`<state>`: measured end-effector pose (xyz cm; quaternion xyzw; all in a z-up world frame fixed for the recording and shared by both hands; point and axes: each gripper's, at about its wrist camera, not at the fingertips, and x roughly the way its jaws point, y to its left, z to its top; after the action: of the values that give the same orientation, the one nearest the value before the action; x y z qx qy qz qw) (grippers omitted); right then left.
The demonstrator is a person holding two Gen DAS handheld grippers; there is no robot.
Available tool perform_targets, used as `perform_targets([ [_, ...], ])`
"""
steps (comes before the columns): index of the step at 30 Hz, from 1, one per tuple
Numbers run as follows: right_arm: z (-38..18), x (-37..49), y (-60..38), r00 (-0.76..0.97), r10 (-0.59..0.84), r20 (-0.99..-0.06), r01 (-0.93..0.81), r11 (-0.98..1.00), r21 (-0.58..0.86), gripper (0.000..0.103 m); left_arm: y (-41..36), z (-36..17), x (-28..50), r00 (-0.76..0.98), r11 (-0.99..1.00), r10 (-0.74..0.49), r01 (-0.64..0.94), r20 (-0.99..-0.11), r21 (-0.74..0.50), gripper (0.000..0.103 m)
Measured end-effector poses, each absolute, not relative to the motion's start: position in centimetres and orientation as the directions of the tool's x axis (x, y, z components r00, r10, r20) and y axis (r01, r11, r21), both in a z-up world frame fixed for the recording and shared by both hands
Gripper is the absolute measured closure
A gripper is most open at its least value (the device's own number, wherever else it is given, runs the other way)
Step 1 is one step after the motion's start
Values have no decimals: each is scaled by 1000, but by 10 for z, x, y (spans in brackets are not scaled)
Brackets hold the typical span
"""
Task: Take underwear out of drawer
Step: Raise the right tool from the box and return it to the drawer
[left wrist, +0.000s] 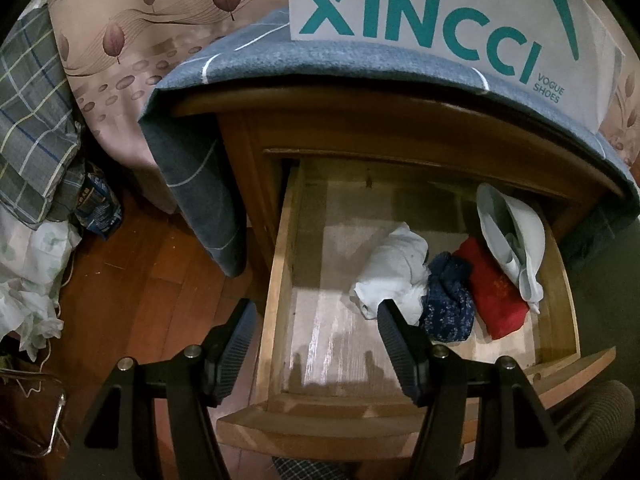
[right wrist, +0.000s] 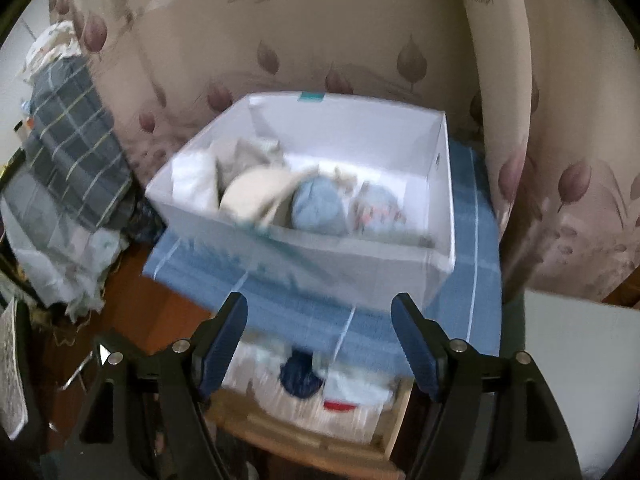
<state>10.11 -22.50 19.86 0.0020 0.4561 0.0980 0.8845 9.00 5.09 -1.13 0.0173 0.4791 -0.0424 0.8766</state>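
In the left wrist view the wooden drawer [left wrist: 280,264] stands pulled out. At its right side lie a rolled white garment [left wrist: 394,268], a navy patterned one [left wrist: 448,300] and a red one [left wrist: 494,292]. A pale cup-shaped garment [left wrist: 508,232] leans on the right wall. My left gripper [left wrist: 317,307] hangs open and empty over the drawer's front left part. In the blurred right wrist view my right gripper [right wrist: 320,300] is open and empty in front of a white shoe box [right wrist: 312,264]. The box holds cream [right wrist: 256,192], light blue [right wrist: 318,208] and patterned [right wrist: 378,210] pieces.
The box stands on a blue cloth [right wrist: 472,280] draped over the nightstand [left wrist: 360,120]. Leaf-print curtains [right wrist: 360,40] hang behind. Plaid bedding [left wrist: 32,120] and a blue packet [left wrist: 98,208] lie left on the wooden floor [left wrist: 140,280]. A person's trouser leg [left wrist: 600,432] is at bottom right.
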Motion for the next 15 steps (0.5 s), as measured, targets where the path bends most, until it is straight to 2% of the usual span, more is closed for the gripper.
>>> perform_targets([
  [15,47,77,-234,340,134,-931,-79,990,114,33,52,-11,90,532,996,-67,92,-844,-21,38],
])
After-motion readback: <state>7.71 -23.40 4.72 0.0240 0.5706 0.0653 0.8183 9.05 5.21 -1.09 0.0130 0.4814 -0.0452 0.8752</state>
